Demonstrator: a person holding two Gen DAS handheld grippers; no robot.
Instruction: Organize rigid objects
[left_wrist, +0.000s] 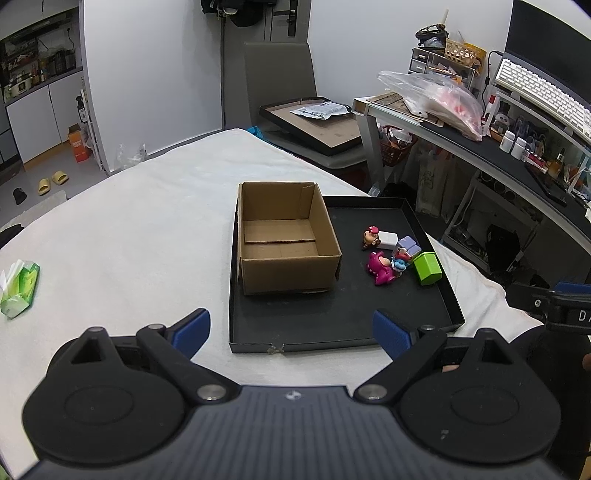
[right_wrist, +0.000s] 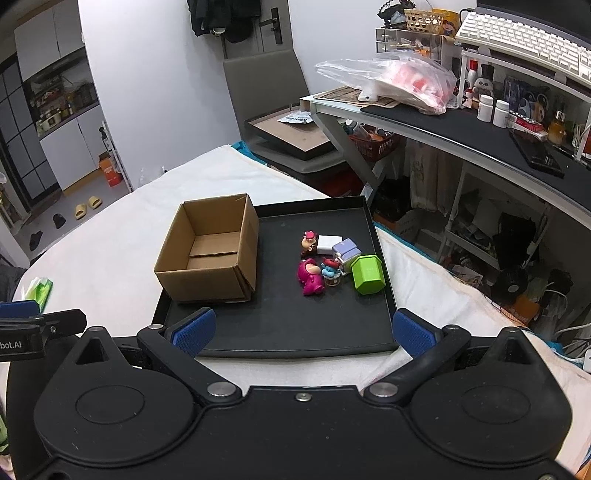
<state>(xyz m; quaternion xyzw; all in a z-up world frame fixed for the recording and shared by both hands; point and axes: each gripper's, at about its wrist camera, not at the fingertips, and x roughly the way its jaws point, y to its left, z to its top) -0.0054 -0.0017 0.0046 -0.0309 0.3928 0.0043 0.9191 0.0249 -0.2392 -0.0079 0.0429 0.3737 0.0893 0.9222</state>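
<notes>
**Toys wait beside an empty box**

The cardboard box (right_wrist: 208, 251) sits empty on the black tray (right_wrist: 280, 325). Right of the box, the toys (right_wrist: 332, 264) lie clustered on the tray. Both the right gripper (right_wrist: 301, 334) and left gripper (left_wrist: 291, 334) hang spread apart, holding nothing. The toys lie ahead, nearer the right gripper.

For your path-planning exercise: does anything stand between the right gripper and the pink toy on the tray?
Nothing visible does. The right gripper is open, and only bare black tray lies before the pink toy.
</notes>
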